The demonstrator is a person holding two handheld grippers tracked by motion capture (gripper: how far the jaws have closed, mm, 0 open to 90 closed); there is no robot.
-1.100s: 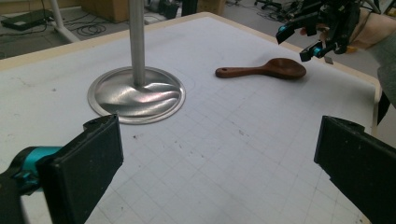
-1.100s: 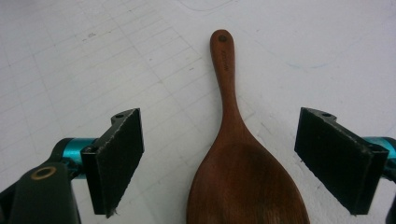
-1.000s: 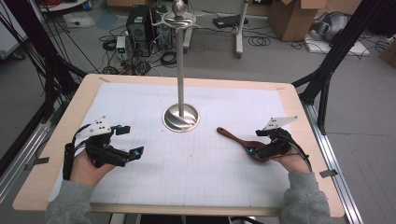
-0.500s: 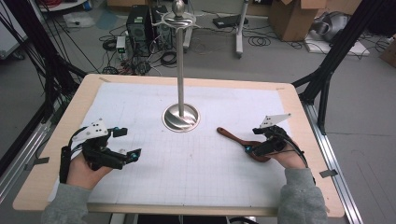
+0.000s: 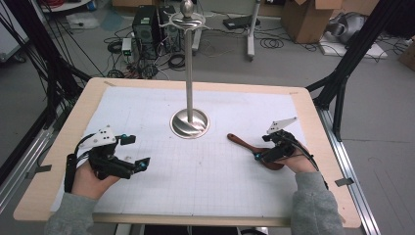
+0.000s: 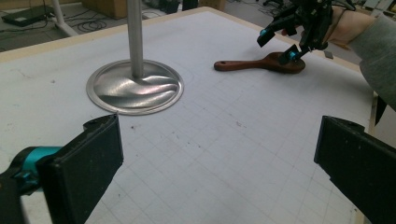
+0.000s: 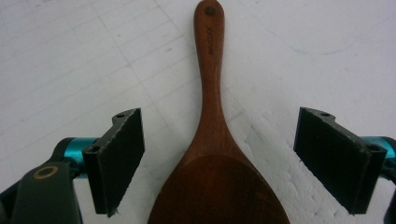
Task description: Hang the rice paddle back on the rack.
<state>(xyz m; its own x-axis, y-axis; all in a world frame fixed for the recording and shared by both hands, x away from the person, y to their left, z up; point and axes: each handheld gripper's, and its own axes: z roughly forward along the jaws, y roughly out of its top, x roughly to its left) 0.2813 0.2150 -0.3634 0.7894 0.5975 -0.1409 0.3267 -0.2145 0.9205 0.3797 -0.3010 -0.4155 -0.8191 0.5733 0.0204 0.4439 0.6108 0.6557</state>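
The right gripper (image 5: 265,155) has slid in and sunk a touch since the earlier high view, so it now sits right over the bowl end of the dark brown wooden spoon (image 7: 211,154). In the right gripper view its jaws stand wide, one black pad on each side of the spoon where bowl narrows to neck, and neither pad touches the wood. That straddle looks like the line-up for a pinch across the neck, the slimmest place that still gives a firm hold.

The spoon lies flat on the white gridded mat (image 5: 220,181), right of centre, its handle with the small hanging hole pointing toward the round steel base (image 5: 190,123) of the tall metal stand (image 5: 188,63). The hooks at the top of that stand suggest where the spoon is bound, though that is my guess.

Out on the near left, the left gripper (image 5: 139,165) hovers low, jaws wide apart with nothing between them, seemingly parked out of the way. Whether it touches the mat is hard to tell from here.
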